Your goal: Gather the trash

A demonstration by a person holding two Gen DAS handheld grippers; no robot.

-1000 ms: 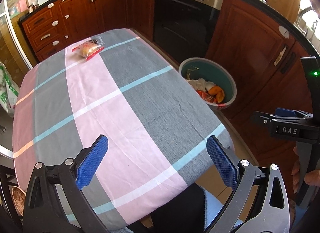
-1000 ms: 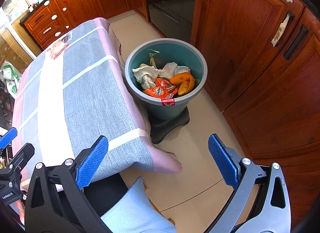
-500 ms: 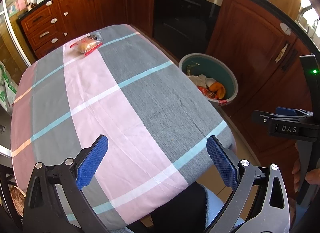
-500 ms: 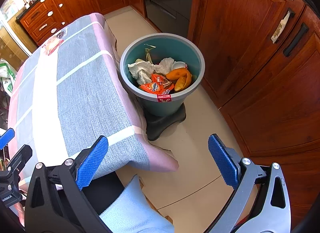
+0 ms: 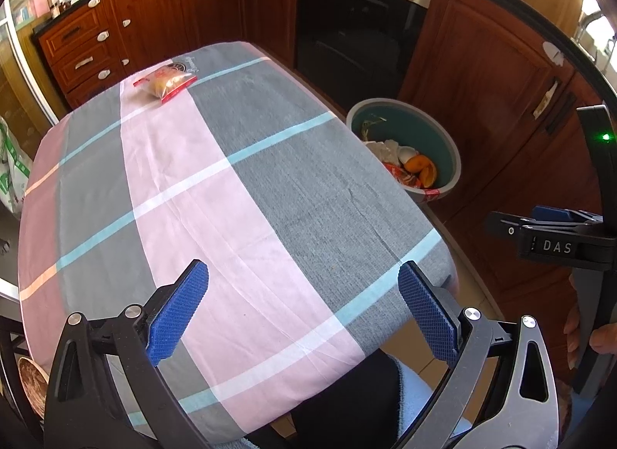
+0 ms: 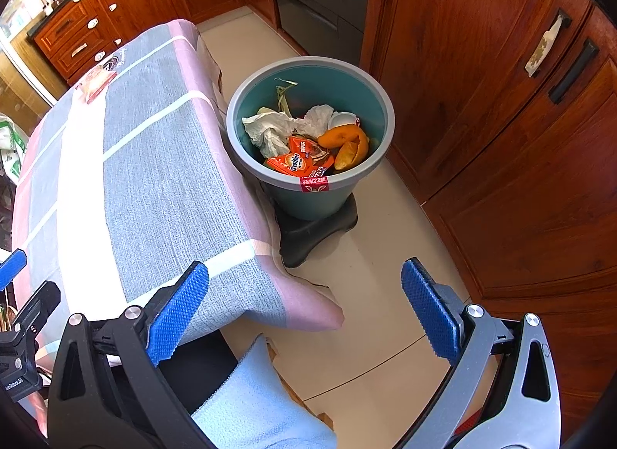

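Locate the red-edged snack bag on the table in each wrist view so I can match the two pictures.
Left wrist view: the snack bag lies at the far end of the table, upper left of centre, on the pink stripe.
Right wrist view: the same bag shows small at the far left, on the table's far corner.
Shared landmark: the teal trash bin on the floor beside the table's right edge.

The left gripper (image 5: 302, 308) has black frame arms with silver screws and fingers (image 5: 178, 308) faced in blue, dimpled pads. The right gripper (image 6: 304, 308) pairs a black arm with a silver-grey one, with the same blue fingers (image 6: 430, 308). Its side reads "DAS" in white beside a green light. Bare fingertips, pale blue clothing and dark trousers show.
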